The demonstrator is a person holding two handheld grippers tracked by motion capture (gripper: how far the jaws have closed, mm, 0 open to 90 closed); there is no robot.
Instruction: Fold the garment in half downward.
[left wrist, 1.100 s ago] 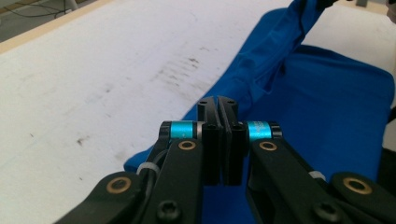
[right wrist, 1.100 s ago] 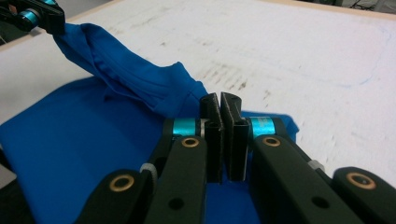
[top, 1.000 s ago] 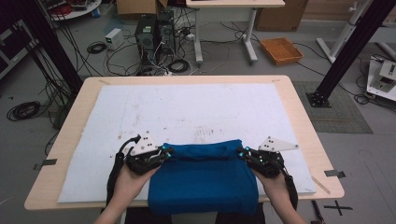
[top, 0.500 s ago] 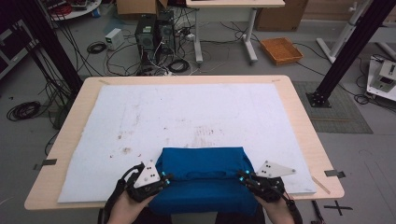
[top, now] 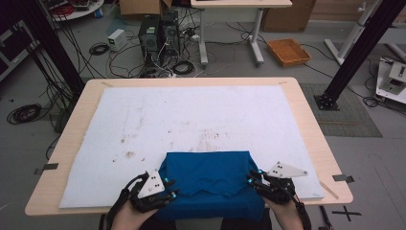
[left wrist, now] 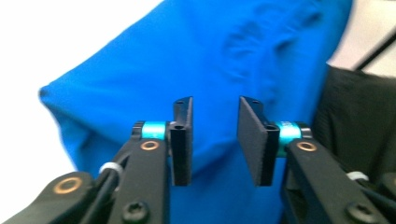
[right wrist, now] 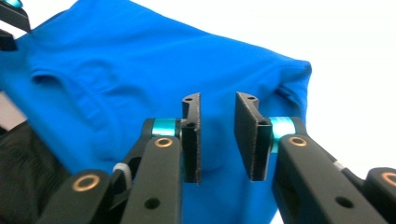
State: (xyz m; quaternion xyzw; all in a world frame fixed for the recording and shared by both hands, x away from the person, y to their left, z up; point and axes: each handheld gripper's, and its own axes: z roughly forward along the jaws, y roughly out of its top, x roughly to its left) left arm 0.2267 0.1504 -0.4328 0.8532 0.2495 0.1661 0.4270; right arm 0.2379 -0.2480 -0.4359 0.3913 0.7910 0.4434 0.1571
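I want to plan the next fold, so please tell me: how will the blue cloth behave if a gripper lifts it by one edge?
The blue cloth would probably sag and drape, since it lies in soft creases. It looks light, so one gripper likely suffices. Its folded layers may slide apart; the left gripper and right gripper are both open above it.

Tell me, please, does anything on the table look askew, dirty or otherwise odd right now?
The white mat carries brownish smudges, mostly just beyond the folded blue cloth. The cloth hangs partly over the table's near edge, and its upper layer ends in an uneven, wavy edge. Otherwise nothing stands out.
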